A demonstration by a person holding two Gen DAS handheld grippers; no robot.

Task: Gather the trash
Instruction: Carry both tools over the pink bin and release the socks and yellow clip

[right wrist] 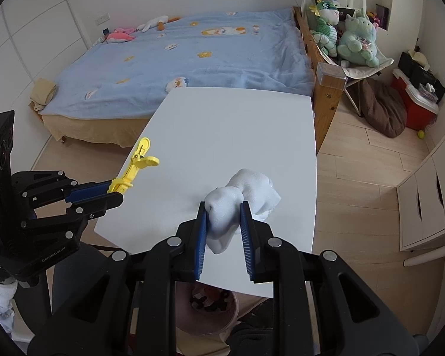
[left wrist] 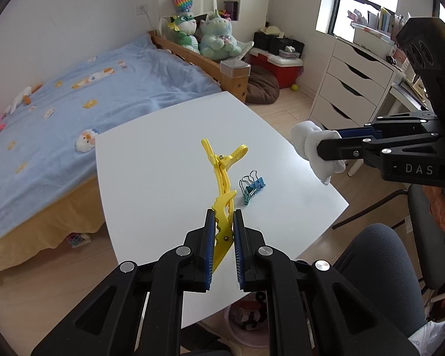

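1. Left hand-held gripper point(left wrist: 224, 231) is closed down on a yellow clip point(left wrist: 222, 178), blue pads pinching its tail end from both sides near the bench's point(left wrist: 151, 160) front edge.
2. The rest of that yellow clip stretches away from the fingers toward the middle of the bench, its forked handle end farthest out; whether it rests on the bench or hangs just above it, I cannot tell.
3. Just to the right of the yellow clip sit the blue binder clips point(left wrist: 251, 188), a small cluster on the bench, close beside it but apart, and free of either gripper.
4. Right hand-held gripper point(right wrist: 222, 222) is clamped on a white wad of tissue point(right wrist: 246, 195), the lower part squeezed between the pads and the bulk bulging out past the fingertips.
5. From the left camera, the wad is held off the bench's right edge, over the wooden floor point(left wrist: 284, 109).
6. Under the bench's front edge there is a pink bin point(right wrist: 222, 311) with dark bits inside.
7. Behind the bench lies a bed point(right wrist: 192, 59) with a blue blanket.
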